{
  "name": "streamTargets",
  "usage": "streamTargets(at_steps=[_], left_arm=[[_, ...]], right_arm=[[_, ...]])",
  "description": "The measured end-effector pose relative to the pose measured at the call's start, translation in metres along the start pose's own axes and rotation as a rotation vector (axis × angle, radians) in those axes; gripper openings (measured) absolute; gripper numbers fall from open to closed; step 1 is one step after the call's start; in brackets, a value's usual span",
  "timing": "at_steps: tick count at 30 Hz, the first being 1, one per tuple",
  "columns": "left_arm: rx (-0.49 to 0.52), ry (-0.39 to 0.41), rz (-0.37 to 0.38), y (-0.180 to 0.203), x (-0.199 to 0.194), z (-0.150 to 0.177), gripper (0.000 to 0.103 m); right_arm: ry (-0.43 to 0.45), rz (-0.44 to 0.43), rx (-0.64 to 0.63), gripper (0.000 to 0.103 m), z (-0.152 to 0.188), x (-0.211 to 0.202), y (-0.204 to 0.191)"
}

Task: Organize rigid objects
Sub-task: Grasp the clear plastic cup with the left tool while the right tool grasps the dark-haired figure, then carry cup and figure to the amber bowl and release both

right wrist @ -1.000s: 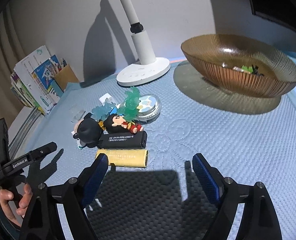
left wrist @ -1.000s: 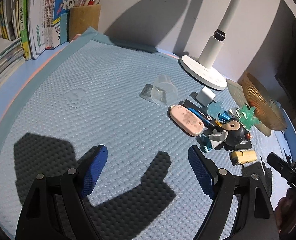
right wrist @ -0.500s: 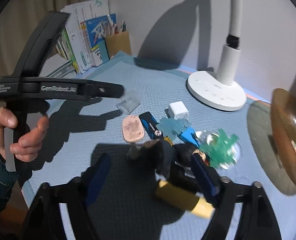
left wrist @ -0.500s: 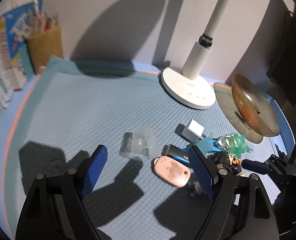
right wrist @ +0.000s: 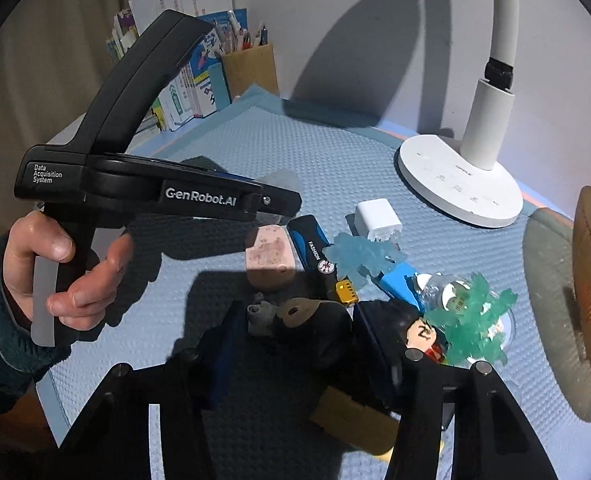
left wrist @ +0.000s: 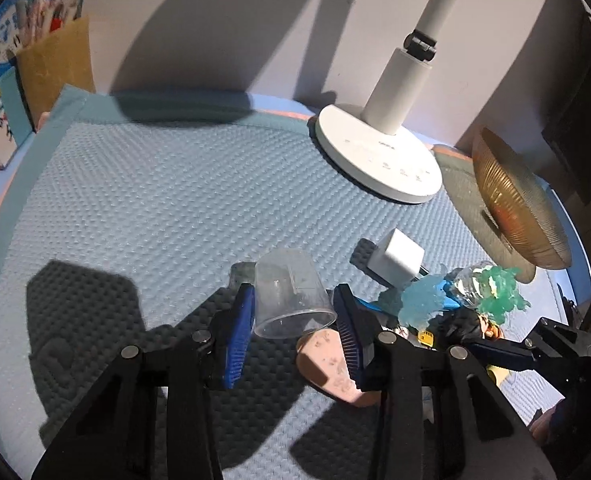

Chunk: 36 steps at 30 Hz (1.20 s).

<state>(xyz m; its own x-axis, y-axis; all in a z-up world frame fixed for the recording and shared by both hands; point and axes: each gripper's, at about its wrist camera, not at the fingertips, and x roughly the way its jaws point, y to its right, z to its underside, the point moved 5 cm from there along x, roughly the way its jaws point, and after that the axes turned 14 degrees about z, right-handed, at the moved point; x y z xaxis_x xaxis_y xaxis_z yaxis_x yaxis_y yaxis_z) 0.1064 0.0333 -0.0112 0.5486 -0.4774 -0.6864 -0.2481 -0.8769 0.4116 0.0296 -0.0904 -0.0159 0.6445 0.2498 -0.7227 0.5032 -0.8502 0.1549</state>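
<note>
Left gripper: its jaws are closing around the clear plastic cup, which lies on its side between the blue pads; a second ago it stood wide open over bare mat, well away from the cup.
Right gripper: also closing, now straddling the dark round-headed figurine; before, it hovered spread short of the pile. Whether the pads press yet, I cannot tell.
Pile: pink case, white charger, blue and green toys, all bunched on the blue mat near the lamp base.
Amber bowl: right of the pile, apart from it, probably the destination.
Meaning: both hands have gone from approach to grasp; two pickups seem about to begin.
</note>
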Motion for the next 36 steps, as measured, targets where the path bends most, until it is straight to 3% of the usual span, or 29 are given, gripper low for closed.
streamTargets(at_steps=[5,10,14,20,26,29,31,33,36], left_arm=[[0.022,0.063,0.024,0.014,-0.034,0.002,0.037],[0.079,0.1,0.072,0.045,-0.069,0.019,0.037],[0.087,0.081,0.174,0.077,-0.068,0.042,0.037],[0.096,-0.003,0.206,0.108,-0.034,0.081,0.037],[0.04,-0.043,0.199,0.104,-0.028,0.121,0.037],[0.004,-0.02,0.209,0.095,-0.036,0.126,0.037],[-0.002,-0.008,0.204,0.092,-0.04,0.128,0.037],[-0.003,-0.007,0.213,0.09,-0.042,0.131,0.037],[-0.01,0.006,0.229,0.089,-0.043,0.134,0.037]], right_arm=[[0.03,0.028,0.065,0.053,0.006,-0.021,0.005],[0.106,0.044,0.222,0.053,0.027,-0.078,0.036],[0.133,0.146,0.346,0.053,0.058,-0.114,0.079],[0.025,0.354,0.468,0.053,0.112,-0.113,0.137],[-0.045,0.355,0.513,0.053,0.15,-0.1,0.14],[-0.044,0.345,0.501,0.055,0.157,-0.105,0.13],[-0.039,0.342,0.473,0.057,0.16,-0.108,0.123],[-0.035,0.335,0.445,0.067,0.164,-0.111,0.115],[-0.037,0.32,0.429,0.068,0.169,-0.115,0.111]])
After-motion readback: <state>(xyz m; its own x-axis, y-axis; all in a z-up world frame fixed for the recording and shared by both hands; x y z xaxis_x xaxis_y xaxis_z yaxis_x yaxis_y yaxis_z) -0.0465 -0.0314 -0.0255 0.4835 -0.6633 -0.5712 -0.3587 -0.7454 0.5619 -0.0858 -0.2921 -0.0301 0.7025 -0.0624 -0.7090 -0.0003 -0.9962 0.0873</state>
